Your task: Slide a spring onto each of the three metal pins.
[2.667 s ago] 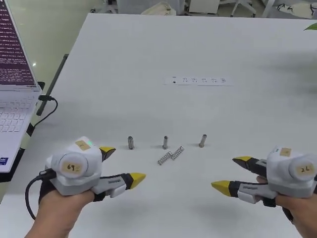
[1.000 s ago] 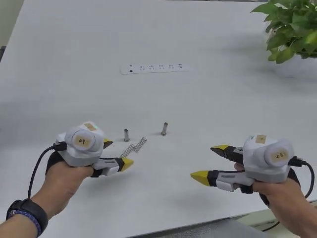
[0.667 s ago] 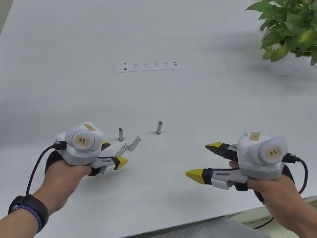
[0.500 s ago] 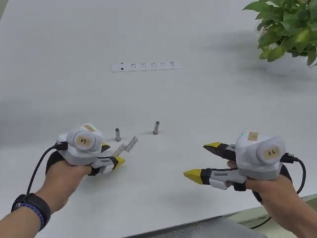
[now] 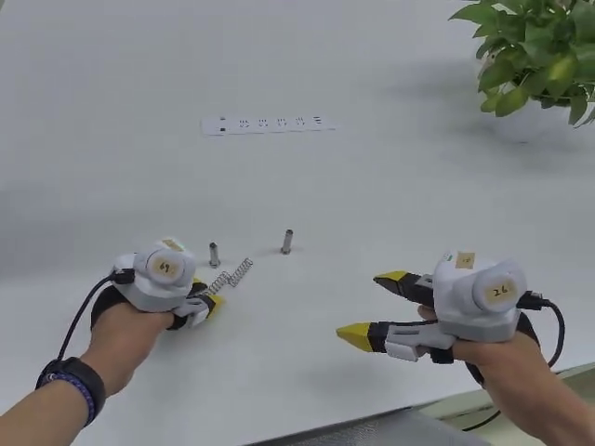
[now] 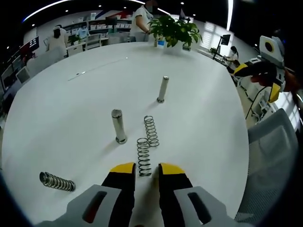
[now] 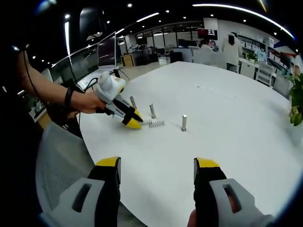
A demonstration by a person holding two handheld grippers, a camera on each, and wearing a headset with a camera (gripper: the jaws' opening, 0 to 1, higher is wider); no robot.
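Two bare metal pins (image 5: 214,254) (image 5: 286,242) stand upright on the white table (image 5: 307,177). Two loose springs (image 5: 240,270) (image 5: 218,282) lie in front of them. In the left gripper view the bare pins (image 6: 118,126) (image 6: 163,89) stand ahead, and a third pin with a spring on it (image 6: 57,181) is off to the left. My left gripper (image 6: 147,168) is low over the table, jaws narrowed to a small gap around the near end of one spring (image 6: 143,156); the other spring (image 6: 151,131) lies just beyond. My right gripper (image 5: 369,305) hovers wide open with nothing in it, well right of the pins.
A white power strip (image 5: 261,124) lies farther back on the table. A potted plant (image 5: 530,56) stands at the back right. The table's near edge (image 5: 390,413) runs just below my right hand. People stand far off.
My left gripper has moved forward to the springs and its jaws have narrowed around one spring's end. The right gripper stays open. The head camera has shifted.
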